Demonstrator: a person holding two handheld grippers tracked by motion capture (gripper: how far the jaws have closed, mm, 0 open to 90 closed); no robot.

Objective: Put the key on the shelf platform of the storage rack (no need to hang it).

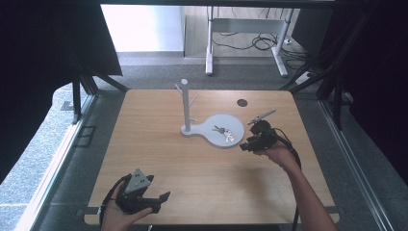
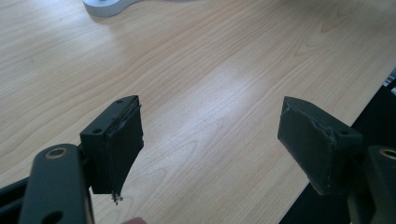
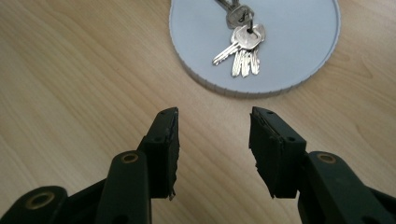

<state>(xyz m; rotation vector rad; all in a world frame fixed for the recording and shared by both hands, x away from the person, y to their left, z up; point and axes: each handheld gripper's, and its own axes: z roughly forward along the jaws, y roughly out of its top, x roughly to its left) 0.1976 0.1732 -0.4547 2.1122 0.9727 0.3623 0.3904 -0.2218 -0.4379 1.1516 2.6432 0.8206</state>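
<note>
Near edge of the wooden table (image 1: 202, 183): left gripper (image 1: 161, 198) held low in the person's left hand (image 1: 118, 215), at the table's front left corner area, grey three-cornered plate on top. In the left gripper view its jaws stand wide apart, nothing between them, bare wood grain beneath.

Mid-table, right side: right gripper (image 1: 244, 146) held in the right hand (image 1: 279, 154), forearm coming in from the bottom right, cable trailing off it. It points toward the stand's tray and sits just beside the tray's rim. In the right gripper view the jaws are parted, empty, hovering over wood short of the tray.

Beyond the jaws: bunch of keys (image 3: 239, 44) lying flat on the round white tray (image 3: 299, 56), several silver keys fanned out from a ring.

Farther: the tray joins a white base carrying an upright post (image 1: 184, 103) with short side pegs. The pegs are bare.

Far right of the tabletop: a small dark round disc (image 1: 242, 102), set well apart from the stand.
</note>
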